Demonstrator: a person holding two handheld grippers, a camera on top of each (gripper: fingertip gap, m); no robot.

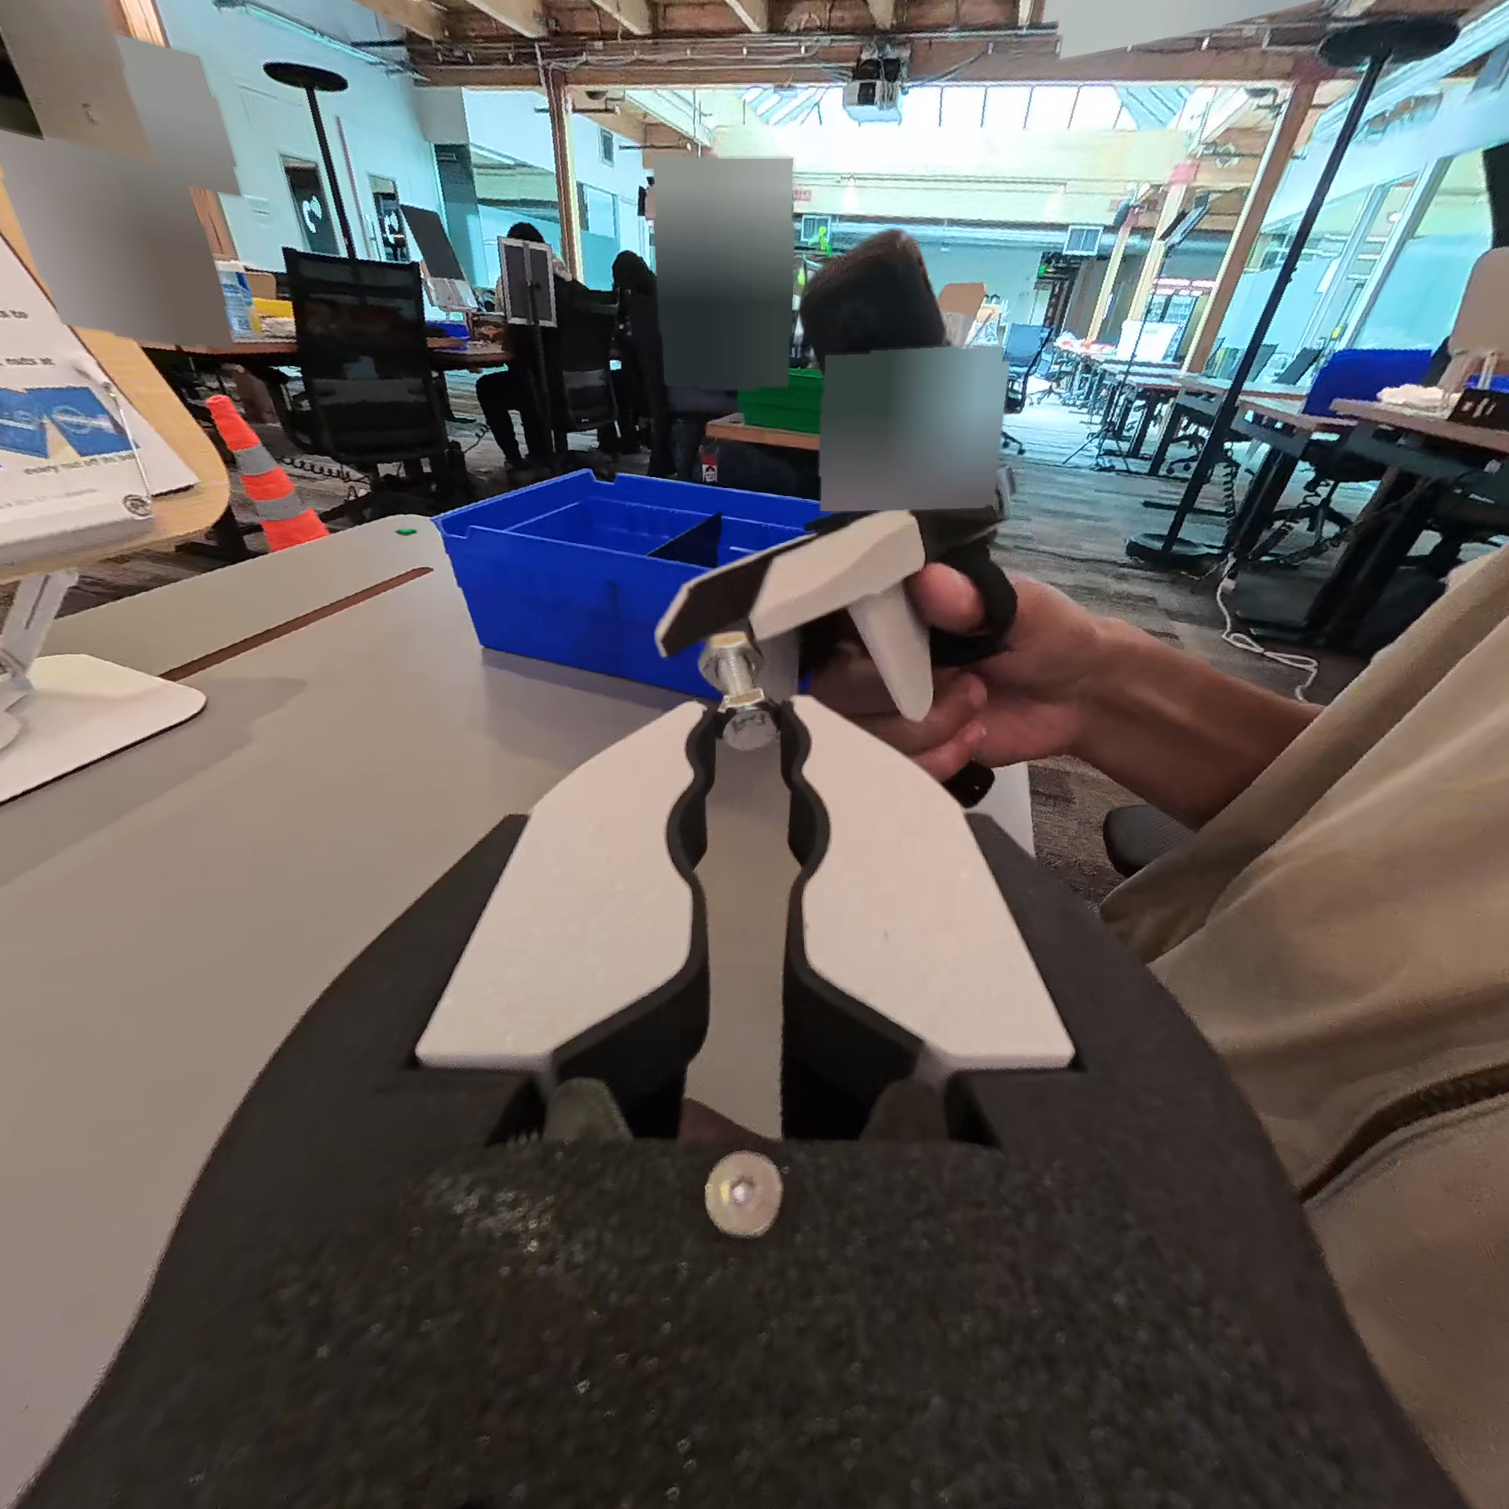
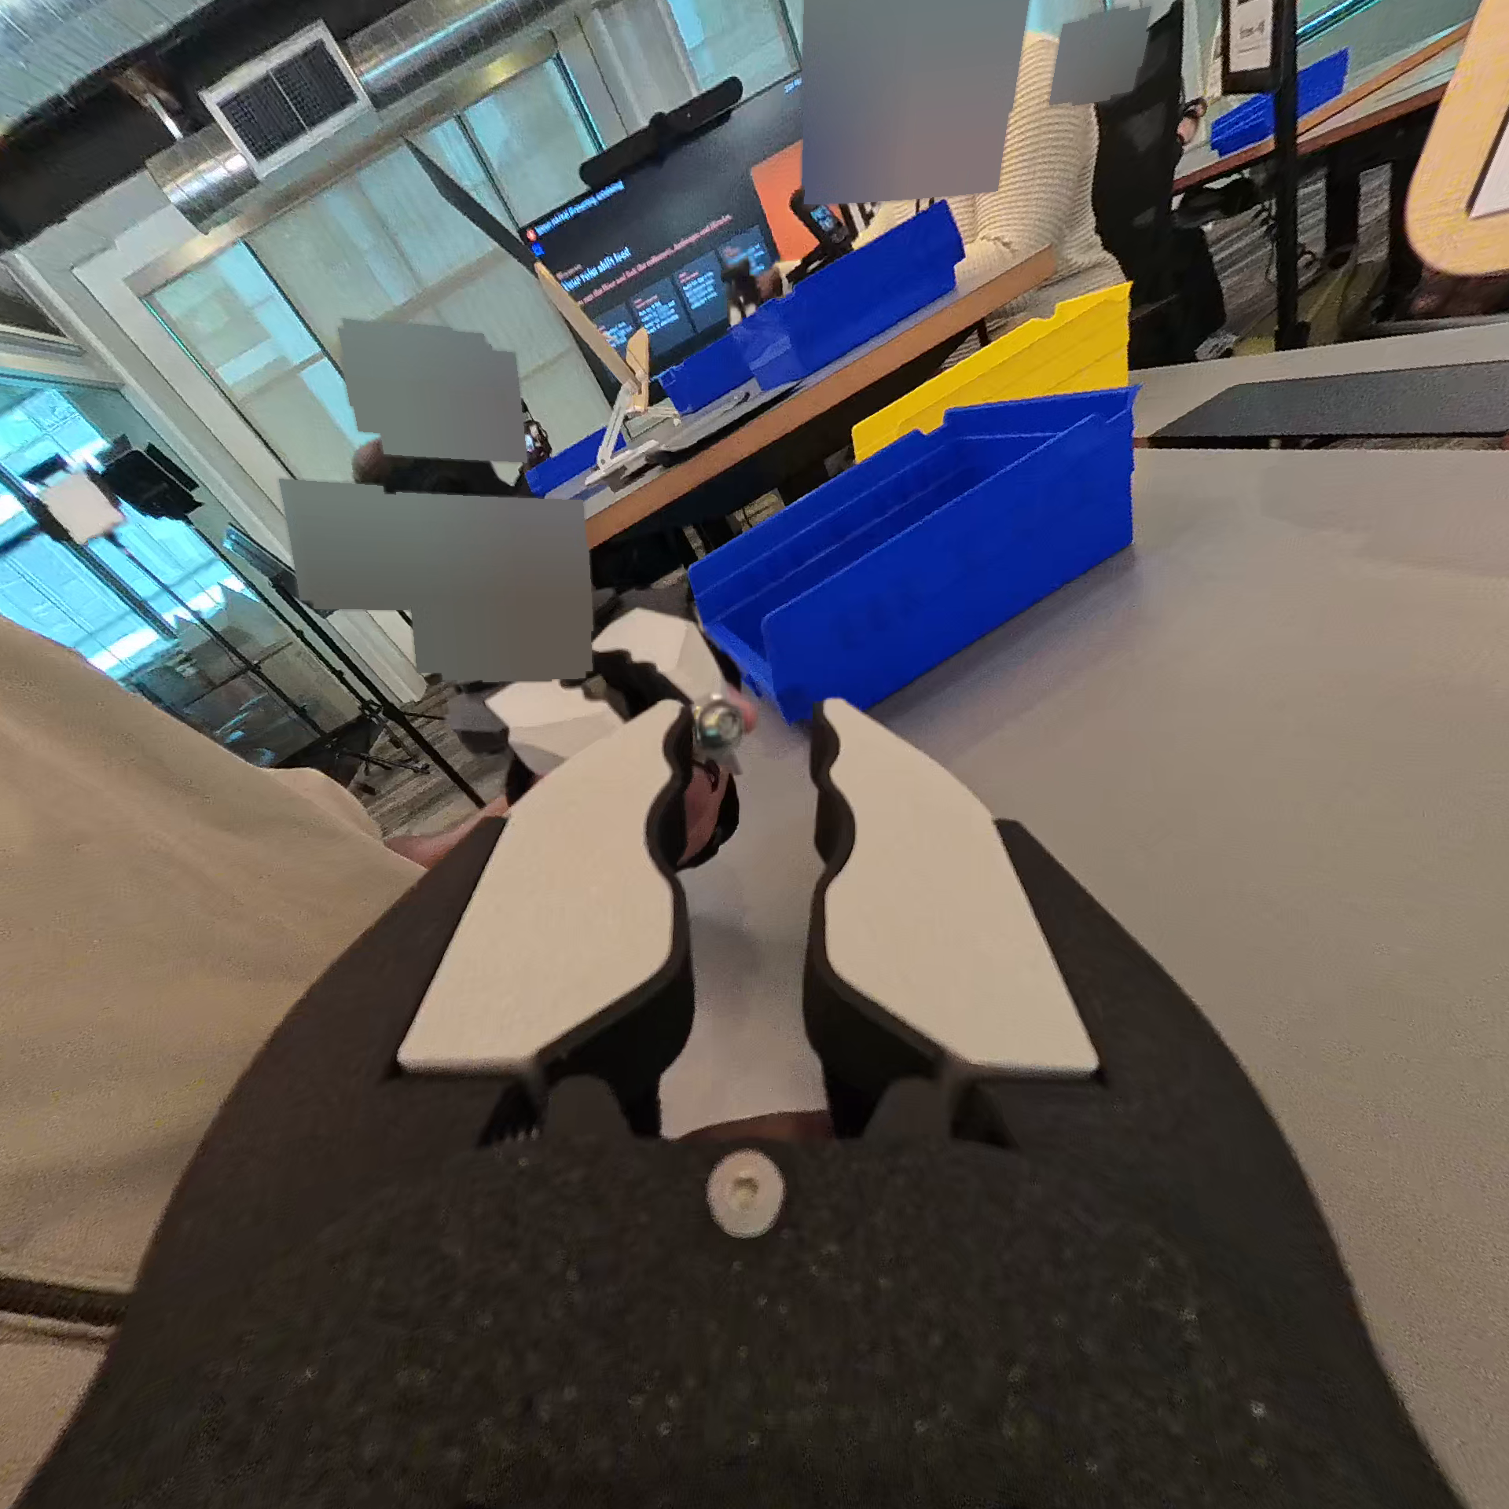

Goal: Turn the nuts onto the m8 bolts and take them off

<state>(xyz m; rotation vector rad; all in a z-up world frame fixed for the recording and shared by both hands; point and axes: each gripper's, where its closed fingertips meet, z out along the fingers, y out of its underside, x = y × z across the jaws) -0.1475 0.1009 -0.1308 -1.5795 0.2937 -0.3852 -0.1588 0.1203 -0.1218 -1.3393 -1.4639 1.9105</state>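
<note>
My left gripper (image 1: 747,723) is shut on the head of a silver M8 bolt (image 1: 735,682), held above the grey table (image 1: 327,816). The bolt's thread points up and away, with a nut (image 1: 722,653) near its far end. In the left wrist view my right gripper (image 1: 788,674) comes in from the right with its jaws apart, one black pad just above the nut. In the right wrist view the right gripper (image 2: 747,723) is open, and the bolt and nut (image 2: 717,727) sit blurred beside its left fingertip. The left gripper's white fingers (image 2: 563,718) show behind.
A blue divided bin (image 1: 571,588) stands on the table just behind the bolt; it also shows in the right wrist view (image 2: 939,571), with a yellow bin (image 2: 1021,367) behind it. A white stand base (image 1: 90,710) is at the left. A hand (image 1: 1021,678) holds the right gripper. Left and right tips are no more than a few centimetres apart.
</note>
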